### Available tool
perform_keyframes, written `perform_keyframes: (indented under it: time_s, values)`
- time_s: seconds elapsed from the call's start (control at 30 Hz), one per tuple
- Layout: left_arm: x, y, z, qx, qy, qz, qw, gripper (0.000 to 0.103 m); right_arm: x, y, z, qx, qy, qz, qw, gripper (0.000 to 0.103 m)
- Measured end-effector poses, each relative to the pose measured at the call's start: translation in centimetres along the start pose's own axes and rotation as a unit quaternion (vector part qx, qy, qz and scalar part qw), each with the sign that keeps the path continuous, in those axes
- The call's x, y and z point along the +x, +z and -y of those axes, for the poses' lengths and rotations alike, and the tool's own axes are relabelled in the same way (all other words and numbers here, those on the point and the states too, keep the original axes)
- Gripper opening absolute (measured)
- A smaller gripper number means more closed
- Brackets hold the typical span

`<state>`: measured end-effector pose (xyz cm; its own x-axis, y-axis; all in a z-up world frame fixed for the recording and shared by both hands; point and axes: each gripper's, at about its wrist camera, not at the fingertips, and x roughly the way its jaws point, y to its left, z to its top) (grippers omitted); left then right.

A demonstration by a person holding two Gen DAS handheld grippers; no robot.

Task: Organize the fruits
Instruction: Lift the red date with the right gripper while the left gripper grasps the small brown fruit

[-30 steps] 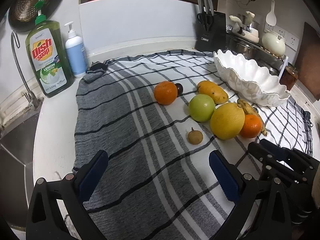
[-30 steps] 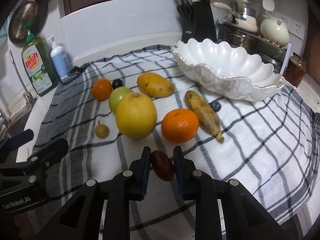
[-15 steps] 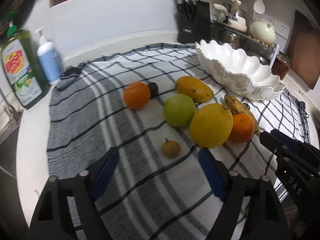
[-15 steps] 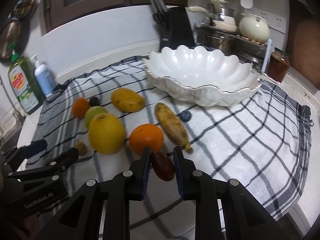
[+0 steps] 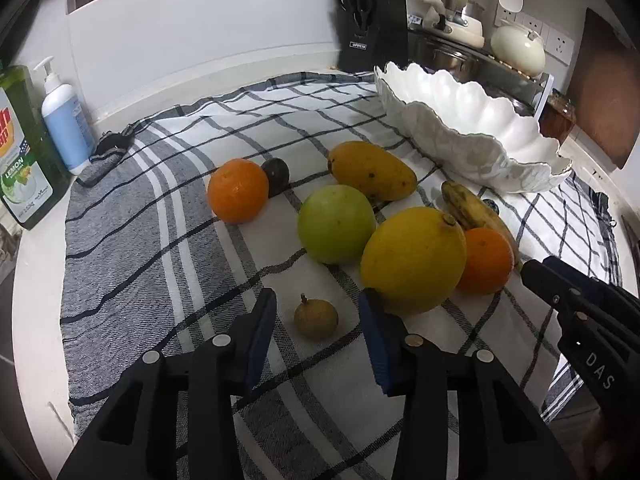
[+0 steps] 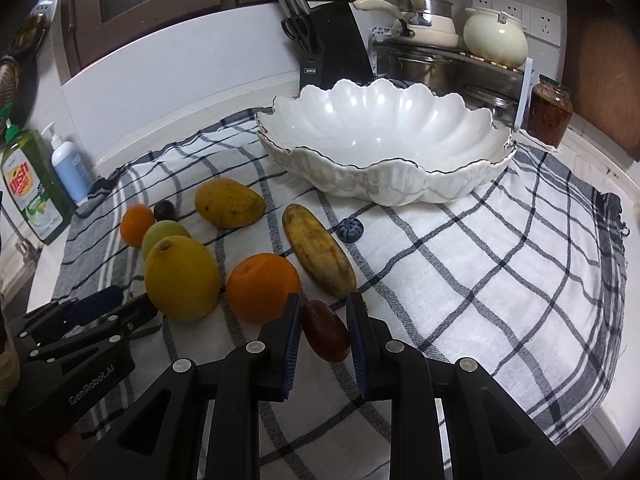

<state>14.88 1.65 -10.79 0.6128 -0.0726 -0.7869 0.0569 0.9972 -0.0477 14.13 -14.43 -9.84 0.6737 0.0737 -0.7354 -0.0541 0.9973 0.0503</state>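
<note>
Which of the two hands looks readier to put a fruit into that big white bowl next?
The right. The right gripper is shut on a small dark red fruit, and the white bowl lies ahead. The left gripper has been closing around the small brown fruit on the cloth, pads not touching.

The green dish soap bottle (image 6: 30, 184) carries a red "Dish soap" logo, and in the left wrist view its label also reads "LEMON". The black knife block (image 5: 370, 28) bears a small white plate reading "OPPEIN". The left tool (image 6: 84, 384) is marked "GenRobot.AI" on its body. The right tool (image 5: 592, 344) shows the letters "DAS".
</note>
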Motion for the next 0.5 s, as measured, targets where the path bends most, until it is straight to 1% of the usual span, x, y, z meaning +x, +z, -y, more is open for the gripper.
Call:
perform_keyframes:
  time_s: [0.07, 0.23, 0.5]
  values:
    - [0.26, -0.02, 0.14, 0.003, 0.0, -0.004, 1.0, 0.032, 0.17, -0.01, 0.09, 0.001, 0.001, -0.002, 1.0, 0.024]
    - [0.78, -0.17, 0.4, 0.009, -0.001, -0.011, 0.9999, 0.024, 0.37, -0.07, 0.25, 0.004, 0.0, -0.005, 1.0, 0.024]
    - [0.27, -0.3, 0.59, 0.012, -0.002, -0.007, 0.9999, 0.023, 0.23, -0.13, 0.39, 0.008, 0.001, -0.005, 1.0, 0.024]
